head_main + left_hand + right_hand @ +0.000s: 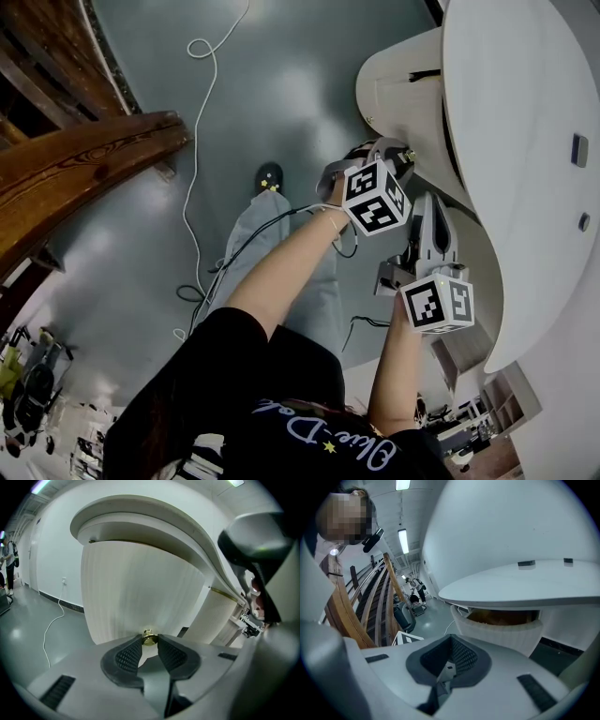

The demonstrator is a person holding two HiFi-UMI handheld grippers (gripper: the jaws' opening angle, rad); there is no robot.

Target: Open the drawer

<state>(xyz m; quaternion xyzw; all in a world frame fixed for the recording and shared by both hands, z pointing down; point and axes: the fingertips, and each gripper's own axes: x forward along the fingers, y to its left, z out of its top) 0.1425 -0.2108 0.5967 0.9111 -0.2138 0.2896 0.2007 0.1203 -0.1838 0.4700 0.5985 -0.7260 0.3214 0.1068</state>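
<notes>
The drawer [403, 94] is a white, curved, fluted box that stands out from under the white desk top [525, 141]. In the left gripper view its fluted front [140, 592] fills the middle, with a small brass knob [149, 638] low on it. My left gripper [149, 642] is shut on that knob, one dark pad on each side; in the head view the left gripper [405, 156] reaches the drawer front. My right gripper [434, 204] hangs just below it, shut and empty. In its own view the right gripper [451, 644] faces the drawer [501, 632], whose brown inside shows under the desk top.
A white cable [197, 169] trails over the grey floor. A curved wooden railing [84, 159] stands at the left. The person's leg and shoe [270, 175] are below the grippers. Far off in the right gripper view, people stand by equipment [415, 590].
</notes>
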